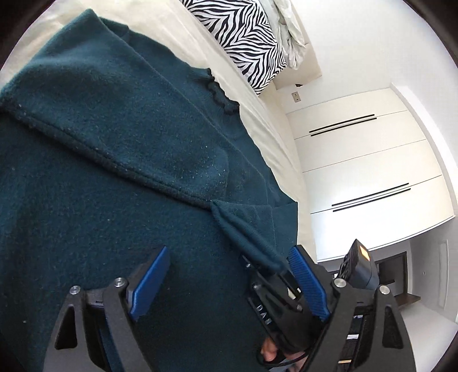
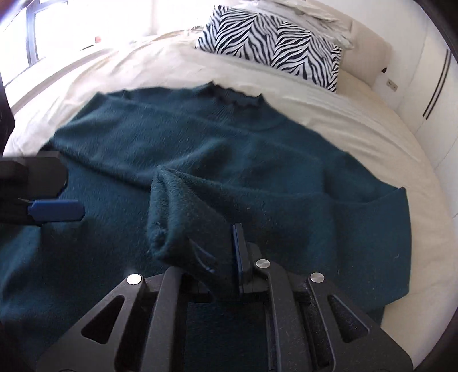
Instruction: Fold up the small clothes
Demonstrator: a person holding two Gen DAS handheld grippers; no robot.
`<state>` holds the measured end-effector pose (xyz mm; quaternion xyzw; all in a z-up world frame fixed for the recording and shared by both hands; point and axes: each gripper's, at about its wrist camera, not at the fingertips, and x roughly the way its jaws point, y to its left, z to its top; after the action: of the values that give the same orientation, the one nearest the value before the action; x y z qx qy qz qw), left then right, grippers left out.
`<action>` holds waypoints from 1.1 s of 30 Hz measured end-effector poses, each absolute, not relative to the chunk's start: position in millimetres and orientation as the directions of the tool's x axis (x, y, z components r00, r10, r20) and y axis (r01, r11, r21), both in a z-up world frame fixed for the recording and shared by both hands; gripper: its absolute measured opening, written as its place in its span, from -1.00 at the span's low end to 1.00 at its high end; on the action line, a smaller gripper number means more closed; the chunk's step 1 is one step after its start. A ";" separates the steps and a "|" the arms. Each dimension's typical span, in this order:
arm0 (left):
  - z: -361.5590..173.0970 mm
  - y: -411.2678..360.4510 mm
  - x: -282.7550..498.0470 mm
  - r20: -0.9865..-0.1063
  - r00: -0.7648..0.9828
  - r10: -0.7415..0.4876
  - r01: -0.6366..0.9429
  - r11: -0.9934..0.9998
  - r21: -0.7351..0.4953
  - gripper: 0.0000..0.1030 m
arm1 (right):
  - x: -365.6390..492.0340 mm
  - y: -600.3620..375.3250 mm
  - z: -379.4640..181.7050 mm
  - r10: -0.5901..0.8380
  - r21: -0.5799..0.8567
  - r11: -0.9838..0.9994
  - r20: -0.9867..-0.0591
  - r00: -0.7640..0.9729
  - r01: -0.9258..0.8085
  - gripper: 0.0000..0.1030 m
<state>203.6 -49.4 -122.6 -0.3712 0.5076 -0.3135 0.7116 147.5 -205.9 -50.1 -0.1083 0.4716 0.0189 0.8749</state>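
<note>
A dark teal knitted sweater [image 1: 114, 143] lies spread flat on a white bed, its frilled collar [image 2: 234, 100] pointing toward the pillows. In the right wrist view my right gripper [image 2: 219, 243] is shut on a raised end of the sweater's sleeve [image 2: 177, 206], which drapes over one finger and hides it. My left gripper [image 1: 229, 254] hovers open over the sweater's body, blue pads [image 1: 151, 283] wide apart with nothing between them. The left wrist view shows the right gripper [image 1: 274, 274] pinching that sleeve end [image 1: 243, 226] beside the left gripper's right finger. One left gripper pad [image 2: 54, 210] shows at the left edge.
A zebra-striped pillow [image 2: 272, 45] and crumpled white bedding [image 2: 315, 14] sit at the head of the bed. Bare sheet [image 2: 357, 128] surrounds the sweater; the mattress edge curves at the right. White wardrobe doors [image 1: 357, 160] stand beyond it. A window [image 2: 31, 31] is at the far left.
</note>
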 end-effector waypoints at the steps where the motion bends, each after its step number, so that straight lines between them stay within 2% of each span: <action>1: -124.0 -54.5 206.5 -0.489 0.281 -0.826 0.063 0.524 -0.849 0.75 | 140.0 -201.3 -51.2 -0.076 -0.190 0.972 -0.814 0.576 -0.141 -0.70; 2: -124.6 -61.3 209.6 -0.489 0.274 -0.829 0.064 0.522 -0.850 0.76 | 132.1 -200.5 -51.3 -0.071 -0.200 0.968 -0.796 0.601 -0.151 -0.59; 4: -124.8 -75.3 216.0 -0.497 0.258 -0.829 0.069 0.528 -0.846 0.78 | 118.2 -205.6 -49.9 -0.023 -0.153 0.973 -0.803 0.595 -0.170 -0.20; 5: -124.6 -81.7 218.8 -0.501 0.251 -0.828 0.072 0.533 -0.843 0.78 | 112.0 -208.7 -48.6 0.003 -0.120 0.978 -0.808 0.589 -0.169 0.24; 6: -124.1 -88.4 221.4 -0.506 0.242 -0.828 0.079 0.537 -0.840 0.79 | 107.2 -211.2 -45.9 0.018 -0.099 0.982 -0.806 0.592 -0.164 0.36; 9: -123.7 -105.5 224.0 -0.551 0.225 -0.804 0.100 0.582 -0.807 0.73 | 92.2 -222.5 -39.9 0.046 -0.062 0.986 -0.794 0.607 -0.156 0.36; 11: -122.9 -113.8 224.4 -0.570 0.210 -0.795 0.119 0.599 -0.792 0.40 | 83.6 -236.8 -38.9 0.082 0.015 0.993 -0.803 0.590 -0.117 0.36; 13: -124.5 -121.3 225.8 -0.604 0.177 -0.777 0.117 0.626 -0.771 -0.45 | 74.8 -258.6 -36.6 0.163 0.156 0.986 -0.800 0.578 -0.062 0.36; 15: -123.3 -124.2 225.7 -0.623 0.154 -0.767 0.130 0.640 -0.757 -0.86 | 65.3 -283.9 -34.5 0.248 0.303 0.953 -0.776 0.579 -0.002 0.36; 21: -56.7 -120.7 229.0 -0.639 0.284 -0.715 0.316 0.699 -0.642 -0.84 | 43.7 -364.4 -41.9 0.404 0.625 0.763 -0.658 0.636 0.162 0.36; 25: -20.6 -102.4 241.7 -0.631 0.383 -0.675 0.385 0.737 -0.555 -0.84 | 32.8 -404.4 -52.2 0.418 0.740 0.624 -0.586 0.695 0.249 0.36; 28: -19.4 -84.8 257.1 -0.641 0.437 -0.631 0.379 0.776 -0.505 -0.84 | 28.1 -417.8 -59.4 0.421 0.787 0.549 -0.552 0.720 0.283 0.36; 33: -47.9 -49.8 279.7 -0.677 0.449 -0.583 0.273 0.811 -0.518 -0.84 | 27.7 -438.1 -69.0 0.409 0.838 0.441 -0.507 0.759 0.322 0.36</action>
<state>279.7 -49.8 -47.9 -0.1696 0.4581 -0.2566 0.8340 27.7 -438.1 -69.0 0.5281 0.3459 0.0280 0.7750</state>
